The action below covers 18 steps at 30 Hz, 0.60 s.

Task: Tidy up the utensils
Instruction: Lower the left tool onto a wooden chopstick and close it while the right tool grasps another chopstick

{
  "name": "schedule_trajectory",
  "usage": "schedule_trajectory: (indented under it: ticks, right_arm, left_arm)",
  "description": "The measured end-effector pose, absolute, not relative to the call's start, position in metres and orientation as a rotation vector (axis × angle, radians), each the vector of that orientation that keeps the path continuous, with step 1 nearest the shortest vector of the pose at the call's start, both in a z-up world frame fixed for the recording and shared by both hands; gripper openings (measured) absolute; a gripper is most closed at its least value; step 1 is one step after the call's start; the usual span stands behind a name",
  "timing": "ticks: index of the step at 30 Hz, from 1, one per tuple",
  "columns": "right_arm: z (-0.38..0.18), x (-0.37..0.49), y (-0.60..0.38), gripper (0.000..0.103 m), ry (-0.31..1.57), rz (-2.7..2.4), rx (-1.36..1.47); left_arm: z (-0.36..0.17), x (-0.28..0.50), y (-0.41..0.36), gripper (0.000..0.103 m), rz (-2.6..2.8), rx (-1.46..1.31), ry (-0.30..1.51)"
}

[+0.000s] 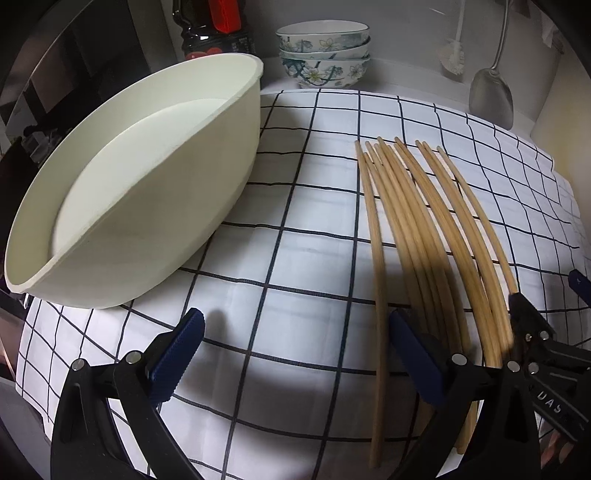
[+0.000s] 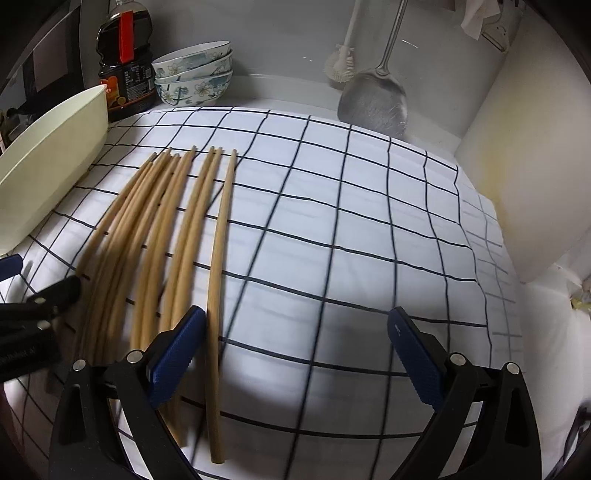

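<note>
Chopsticks [image 1: 424, 236] lie fanned on a white cloth with a dark grid [image 1: 303, 229], tips pointing away from both cameras, none of them held.

In the left wrist view, a cream oval tub [image 1: 147, 206] sits at the far left on the cloth, tilted in the fisheye, with nothing visible inside it. Behind it stands a dark bottle with a red label [image 1: 218, 29], and just to its right a stack of three floral bowls [image 1: 325, 55]. Further right a white brush [image 1: 456, 55] and a steel spatula [image 1: 491, 92] hang against the back wall. The left gripper [image 1: 295, 354] hovers over bare cloth with its blue-padded jaws spread wide, gripping nothing; its right finger overlaps the near ends of the chopsticks in the picture, contact unclear. The other tool's black body shows at the right edge.

In the right wrist view, the tub [image 2: 51, 162] sits at the left edge, with the chopsticks [image 2: 177, 236] beside it and the rightmost one slightly apart from the bundle. The right gripper [image 2: 295, 350] is also spread wide and empty; its left finger is over the bundle's near ends, and the single chopstick lies just inside the gap.
</note>
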State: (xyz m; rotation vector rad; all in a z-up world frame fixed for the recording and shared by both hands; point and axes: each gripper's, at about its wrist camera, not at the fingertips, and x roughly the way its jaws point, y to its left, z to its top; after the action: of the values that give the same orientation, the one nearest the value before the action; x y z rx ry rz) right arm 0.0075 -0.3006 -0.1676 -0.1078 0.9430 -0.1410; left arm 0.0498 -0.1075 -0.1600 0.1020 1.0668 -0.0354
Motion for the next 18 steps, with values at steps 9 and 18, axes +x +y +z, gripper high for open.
schedule_trajectory:
  ticks: [9,18]
  right_arm:
    - [-0.166,0.017,-0.291,0.064,0.907,-0.073,-0.117]
    - [-0.167,0.017,-0.269,0.006,0.919,0.038,-0.119]
  left_arm:
    - [-0.157,0.060,-0.119,0.076,-0.081,0.080,1.043]
    - [-0.151,0.055,-0.133,0.007,-0.175,0.094,1.033]
